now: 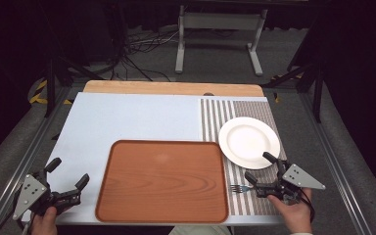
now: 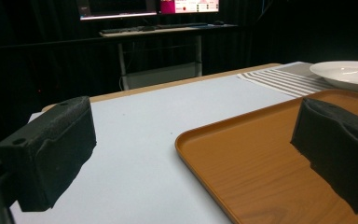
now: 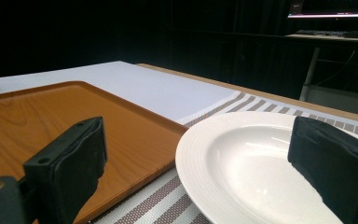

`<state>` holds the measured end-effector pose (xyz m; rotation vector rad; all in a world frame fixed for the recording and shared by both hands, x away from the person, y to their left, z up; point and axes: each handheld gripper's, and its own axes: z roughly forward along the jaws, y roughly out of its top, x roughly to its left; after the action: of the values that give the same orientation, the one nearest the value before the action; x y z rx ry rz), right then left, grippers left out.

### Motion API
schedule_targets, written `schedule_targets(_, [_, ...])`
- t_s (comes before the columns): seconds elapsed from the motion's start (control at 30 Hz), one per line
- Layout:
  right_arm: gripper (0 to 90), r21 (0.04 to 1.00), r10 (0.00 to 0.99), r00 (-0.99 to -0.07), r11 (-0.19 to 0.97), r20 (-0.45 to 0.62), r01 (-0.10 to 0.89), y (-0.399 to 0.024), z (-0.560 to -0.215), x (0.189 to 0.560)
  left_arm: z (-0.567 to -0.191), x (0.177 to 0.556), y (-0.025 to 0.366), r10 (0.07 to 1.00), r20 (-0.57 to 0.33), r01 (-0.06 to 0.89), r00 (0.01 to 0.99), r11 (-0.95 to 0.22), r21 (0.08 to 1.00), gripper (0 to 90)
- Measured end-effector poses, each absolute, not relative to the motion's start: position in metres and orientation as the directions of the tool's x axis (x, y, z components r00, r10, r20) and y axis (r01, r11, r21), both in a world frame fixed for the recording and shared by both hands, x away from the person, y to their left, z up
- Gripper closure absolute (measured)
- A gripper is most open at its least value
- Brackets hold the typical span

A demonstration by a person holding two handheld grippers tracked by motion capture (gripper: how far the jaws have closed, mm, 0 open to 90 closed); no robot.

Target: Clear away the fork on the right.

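Note:
A brown wooden tray (image 1: 162, 181) lies at the table's near middle. To its right a white plate (image 1: 248, 142) sits on a striped placemat (image 1: 215, 115). A fork (image 1: 238, 188) lies on the mat near the tray's right edge. My right gripper (image 1: 260, 167) is open by the plate's near rim, just right of the fork, with nothing held. In the right gripper view its jaws (image 3: 200, 163) frame the plate (image 3: 242, 172) and the tray's corner (image 3: 51, 116). My left gripper (image 1: 68, 173) is open and holds nothing at the tray's left side. Its jaws (image 2: 191, 154) span the tray's edge (image 2: 261, 154).
A pale blue sheet (image 1: 137, 117) covers the table in front of a wooden strip (image 1: 171, 88) at the far edge. Beyond the table stand a white desk frame (image 1: 220, 39) and floor cables (image 1: 137, 54). Metal rails (image 1: 24, 156) run along both sides.

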<state>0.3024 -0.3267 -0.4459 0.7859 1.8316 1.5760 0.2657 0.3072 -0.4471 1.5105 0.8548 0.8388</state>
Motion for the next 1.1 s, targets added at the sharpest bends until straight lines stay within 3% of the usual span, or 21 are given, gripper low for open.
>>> schedule_targets(0.63, [7.8, 0.991, 0.742, -0.669, 0.111, -0.031, 0.077, -0.325, -0.441, 0.302, -0.447, 0.266, 0.307, 0.876, 0.042, 0.061, 0.481, -0.081, 0.995, 0.6])
schedule_targets(1.1, [9.8, 0.977, 0.696, -0.715, 0.190, -0.064, 0.097, -0.315, -0.414, 0.319, -0.447, 0.265, 0.308, 0.877, 0.042, 0.056, 0.478, -0.078, 0.995, 0.6])
